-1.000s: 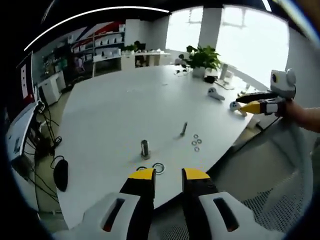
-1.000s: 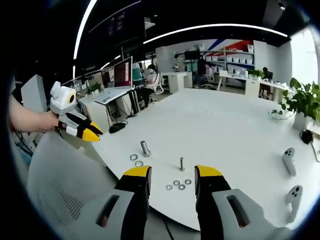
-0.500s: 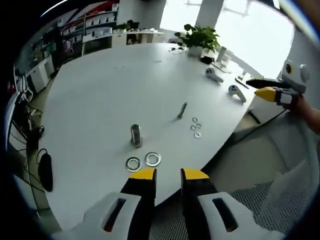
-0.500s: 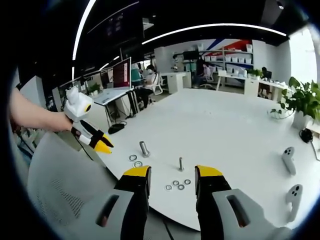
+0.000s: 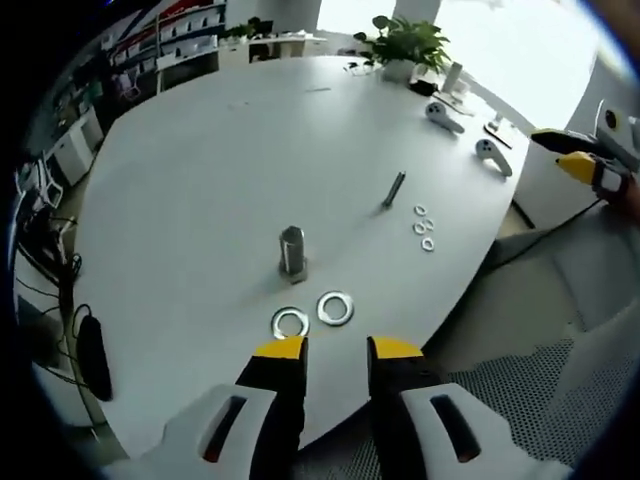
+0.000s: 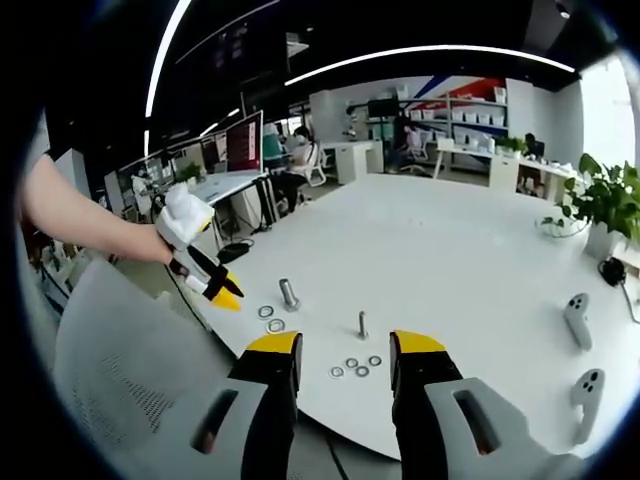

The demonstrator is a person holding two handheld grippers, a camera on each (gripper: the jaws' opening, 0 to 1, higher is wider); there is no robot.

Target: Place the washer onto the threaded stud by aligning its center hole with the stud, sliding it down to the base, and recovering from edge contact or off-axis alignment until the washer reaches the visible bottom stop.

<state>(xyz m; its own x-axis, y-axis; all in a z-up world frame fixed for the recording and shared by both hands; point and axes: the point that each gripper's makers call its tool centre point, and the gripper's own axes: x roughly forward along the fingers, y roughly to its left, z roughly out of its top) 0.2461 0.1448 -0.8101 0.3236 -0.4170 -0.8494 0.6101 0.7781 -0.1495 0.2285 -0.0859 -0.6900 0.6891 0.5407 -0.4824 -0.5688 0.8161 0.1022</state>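
Observation:
A thick threaded stud (image 5: 291,250) stands upright on the white table (image 5: 200,170). Two large washers (image 5: 335,308) lie flat just in front of it, side by side. My left gripper (image 5: 337,350) hovers open and empty just short of them, at the table's near edge. Further right are a thin stud (image 5: 393,190) and several small washers (image 5: 422,226). In the right gripper view the thick stud (image 6: 289,294), large washers (image 6: 272,319), thin stud (image 6: 363,326) and small washers (image 6: 356,368) sit ahead of my open, empty right gripper (image 6: 345,350). The left gripper (image 6: 226,295) points down at the washers.
Two white hand controllers (image 5: 445,115) (image 6: 578,320) lie near the table's far side, beside a potted plant (image 5: 400,40). A mesh chair back (image 6: 120,380) is below the left hand. The right gripper (image 5: 585,160) shows off the table's edge. Desks and shelves fill the room behind.
The left gripper has moved forward and down toward the table, so the two large washers and thick stud are now close ahead of its jaws. The right gripper has stayed still.

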